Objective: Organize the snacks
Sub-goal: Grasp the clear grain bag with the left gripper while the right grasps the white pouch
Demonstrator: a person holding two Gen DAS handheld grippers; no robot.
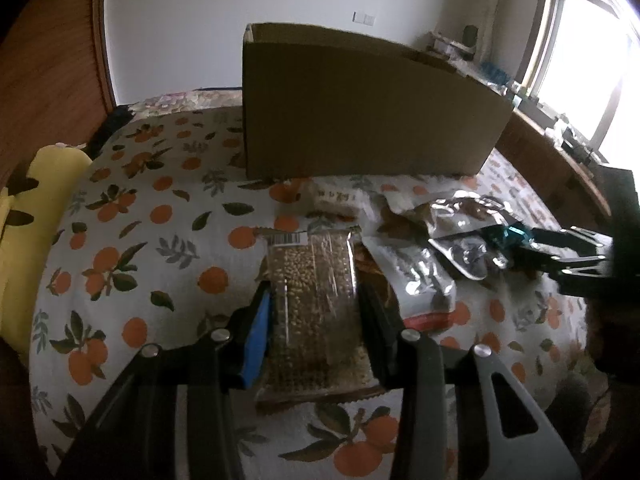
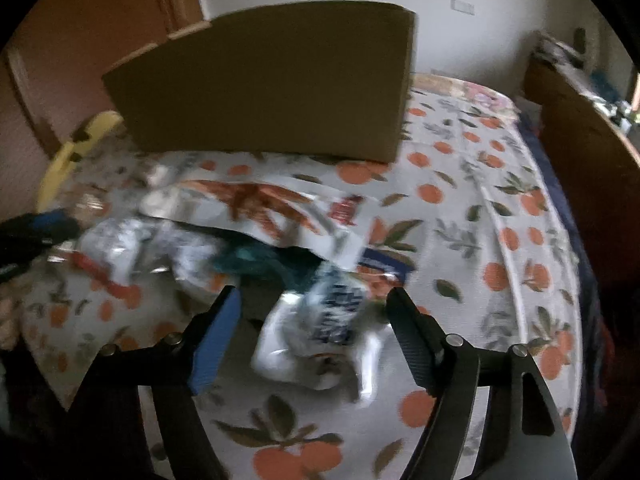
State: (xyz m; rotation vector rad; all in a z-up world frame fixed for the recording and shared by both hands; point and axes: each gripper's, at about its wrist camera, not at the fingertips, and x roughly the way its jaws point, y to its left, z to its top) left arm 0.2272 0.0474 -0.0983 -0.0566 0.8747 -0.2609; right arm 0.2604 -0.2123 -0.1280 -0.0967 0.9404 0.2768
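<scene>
Left wrist view, packet: the clear packet of grain-like snacks is lying flat on the orange-print bed cover at lower centre of the frame, barcode end pointing up toward the cardboard box.
Left wrist view, handling: it is looking like slick film over loose filling, so I am judging it soft, a bit slippery and likely to sag; taking it across its narrow middle, long edge to long edge, seems the surest hold.
Left wrist view, claw: the left claw is standing partly open and straddling the packet, the blue pad and the dark finger sitting right at its two long sides; whether they are pressing yet I cannot tell.
Left wrist view, neighbours: foil bags are lying heaped at centre right, and the right claw is reaching in over them from the right edge.
Right wrist view, packet: a crumpled white-and-blue foil packet is lying on the bed cover at lower centre, with a big white bag with orange print just above it.
Right wrist view, handling: I am reckoning it light, crinkly and easily crushed, so a gentle pinch across its bunched middle should be serving best.
Right wrist view, claw: the right claw is gaping wide, both fingers standing clear of the packet between them, holding nothing.
Right wrist view, box: the cardboard box is filling the upper centre, beyond the heap.
</scene>
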